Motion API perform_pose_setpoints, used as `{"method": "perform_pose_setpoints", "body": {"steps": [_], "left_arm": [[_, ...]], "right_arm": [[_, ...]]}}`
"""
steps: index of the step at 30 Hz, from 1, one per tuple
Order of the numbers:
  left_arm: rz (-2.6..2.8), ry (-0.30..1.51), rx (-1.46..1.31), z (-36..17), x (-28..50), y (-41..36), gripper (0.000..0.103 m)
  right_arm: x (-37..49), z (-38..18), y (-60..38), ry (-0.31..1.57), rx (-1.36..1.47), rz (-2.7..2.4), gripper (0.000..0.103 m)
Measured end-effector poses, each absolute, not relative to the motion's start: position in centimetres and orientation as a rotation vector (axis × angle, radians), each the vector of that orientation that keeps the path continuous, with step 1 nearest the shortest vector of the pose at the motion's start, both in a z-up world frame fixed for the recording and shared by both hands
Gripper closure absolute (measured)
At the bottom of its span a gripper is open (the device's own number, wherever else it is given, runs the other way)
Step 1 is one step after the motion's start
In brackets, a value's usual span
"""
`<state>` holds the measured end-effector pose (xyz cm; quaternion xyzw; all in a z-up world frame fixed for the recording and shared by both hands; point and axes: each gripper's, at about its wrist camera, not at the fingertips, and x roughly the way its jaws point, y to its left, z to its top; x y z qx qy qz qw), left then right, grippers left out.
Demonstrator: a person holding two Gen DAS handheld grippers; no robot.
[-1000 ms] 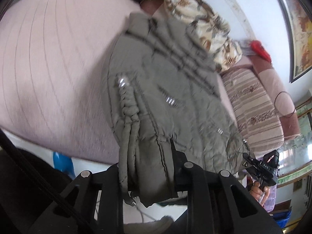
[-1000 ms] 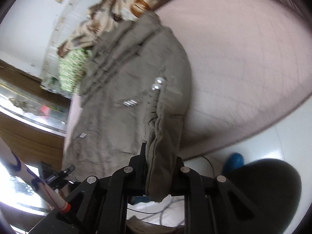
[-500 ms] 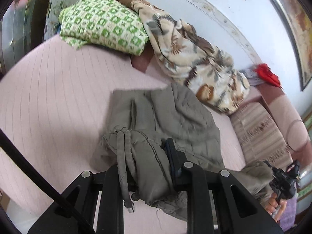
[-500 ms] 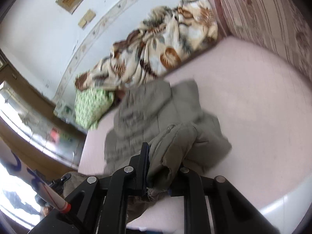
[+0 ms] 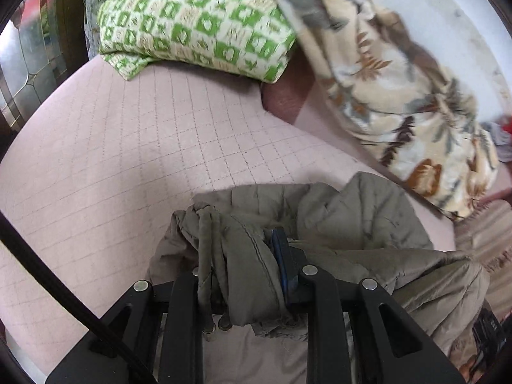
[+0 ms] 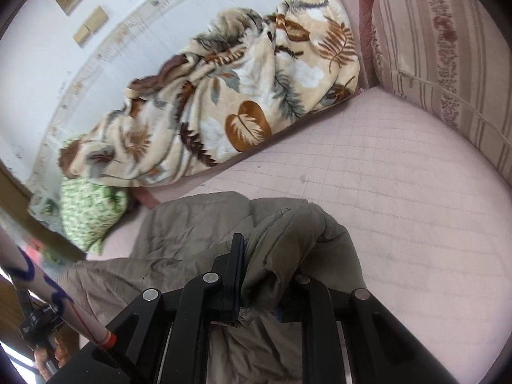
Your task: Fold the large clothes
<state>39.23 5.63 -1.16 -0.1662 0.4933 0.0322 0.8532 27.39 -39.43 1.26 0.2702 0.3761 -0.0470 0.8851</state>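
Pink quilted bedcover [image 5: 134,160] fills most of both views, stitched in a square grid. Along the far edge by the white wall [image 6: 41,73] lies a green-and-white checked pillow [image 5: 198,22], and beside it a bunched cream blanket with brown leaf print [image 6: 243,102]. A striped sofa cushion [image 6: 448,48] sits at the bed's other end.

Olive padded jacket [image 5: 361,224] lies on the bedcover just in front of me, doubled over on itself, the raised fold humped and wrinkled. My left gripper [image 5: 246,275] is clamped narrow on one corner of it: a gathered hem with a drawcord [image 5: 204,256] hangs down between the jaws, cord ends dangling below. My right gripper [image 6: 265,275] is likewise pinched close on another bunched corner of the same jacket [image 6: 192,224], cloth spilling over and under the jaws.

From the right wrist, the person's hand [image 6: 48,356] shows at lower left, gripping a handle. From the left wrist, the other handle is only partly visible at the lower right edge, dark and blurred.
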Motion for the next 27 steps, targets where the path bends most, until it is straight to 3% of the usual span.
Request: {"method": "perform_pose_setpoints", "body": {"steps": [5, 10, 13, 15, 16, 22, 27], "left_arm": [[0.077, 1.073, -0.351, -3.5, 41.9, 4.8, 0.077], [-0.050, 1.053, -0.482, -2.3, 41.1, 6.6, 0.062], [-0.151, 1.022, -0.600, -0.9, 39.8, 8.3, 0.049], [-0.177, 0.999, -0.633, 0.2, 38.7, 8.7, 0.035], [-0.178, 0.981, -0.625, 1.0, 38.1, 8.8, 0.035], [-0.162, 0.898, -0.459, 5.5, 32.4, 8.2, 0.033], [-0.097, 0.863, -0.395, 3.5, 25.2, 8.8, 0.032]], "right_arm": [[31.6, -1.3, -39.7, 0.825, 0.548, -0.145, 0.086], [33.2, -3.1, -40.6, 0.846, 0.638, -0.178, 0.084], [32.6, -2.7, -40.9, 0.811, 0.664, -0.171, 0.074], [31.5, -1.4, -40.8, 0.742, 0.625, -0.213, 0.011], [30.7, -0.5, -40.7, 0.688, 0.582, -0.268, 0.004], [28.5, 3.5, -37.8, 0.656, 0.423, -0.262, 0.006], [26.3, 5.0, -30.6, 0.672, 0.267, -0.119, 0.026]]}}
